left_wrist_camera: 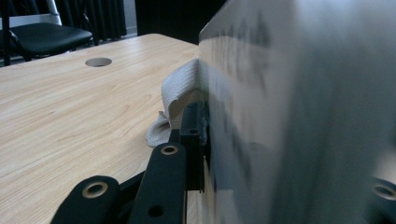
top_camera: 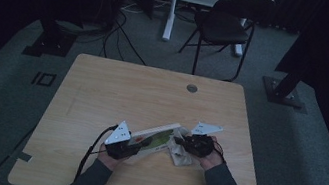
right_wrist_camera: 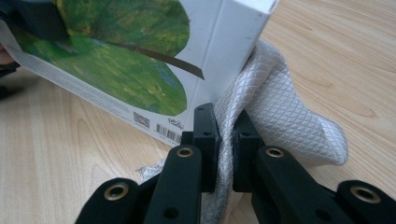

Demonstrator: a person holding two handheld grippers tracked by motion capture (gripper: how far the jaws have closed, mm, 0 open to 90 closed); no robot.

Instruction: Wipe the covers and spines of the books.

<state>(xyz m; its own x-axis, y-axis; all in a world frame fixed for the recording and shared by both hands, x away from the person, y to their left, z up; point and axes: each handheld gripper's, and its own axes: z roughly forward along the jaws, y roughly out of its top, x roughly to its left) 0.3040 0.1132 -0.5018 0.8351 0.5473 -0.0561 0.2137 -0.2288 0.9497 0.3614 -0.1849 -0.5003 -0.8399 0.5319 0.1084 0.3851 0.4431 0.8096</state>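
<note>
Gripping the flat white cardboard box with green leaf print (top_camera: 157, 138), the left gripper (top_camera: 125, 148) has its black jaws clamped on the box's near-left end; the left gripper view puts one jaw flat against the blurred box face (left_wrist_camera: 299, 116). Box lies tilted on the light wooden table (top_camera: 117, 89), near-centre, well short of the round grommet hole (top_camera: 192, 88) toward the far edge. Just right of the box, touching its right corner, is the white quilted cloth (top_camera: 181, 153). Right gripper (top_camera: 192, 145) has its jaws pinched together on a fold of that cloth (right_wrist_camera: 275, 112), with the box corner (right_wrist_camera: 233, 42) pressing into the fabric just above the jaw tips. Black folding chair (top_camera: 224, 24) stands on the floor beyond the table.
</note>
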